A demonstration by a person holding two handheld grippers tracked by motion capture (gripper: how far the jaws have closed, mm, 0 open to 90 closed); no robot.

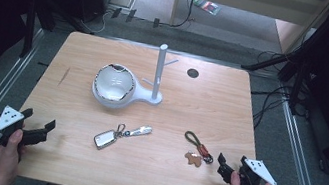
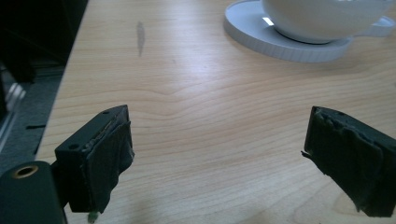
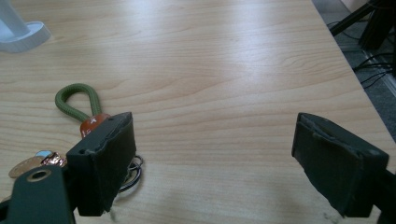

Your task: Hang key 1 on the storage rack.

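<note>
Your right gripper (image 1: 226, 170) sits at the near right corner of the bench (image 1: 203, 94), jaws spread wide with nothing between them. In the right gripper view the gap (image 3: 212, 161) holds bare wood. The green cord keychain (image 1: 197, 149) lies just beside your right gripper, on its left in the high view. In the right gripper view its green loop (image 3: 77, 103) lies beyond the left jaw, the orange tag and the metal ring are partly hidden behind that jaw, and the brown leather charm (image 3: 32, 163) peeks out at the left edge. The keychain is outside the gap, off to the left jaw's side; whether it touches that jaw, you cannot tell.

Your left gripper (image 1: 41, 133) is at the near left corner, jaws also wide and holding nothing; the left gripper view shows bare bench between them (image 2: 217, 158). The silver car key fob (image 1: 107, 138) with its clip (image 1: 138, 131) lies near mid-bench, between your two grippers, well apart from both. The white bowl (image 1: 113, 84) sits on the round base of a white stand (image 1: 159, 71), farther back on the bench; the left gripper view shows the base rim (image 2: 280, 44) far ahead to the upper right.
</note>
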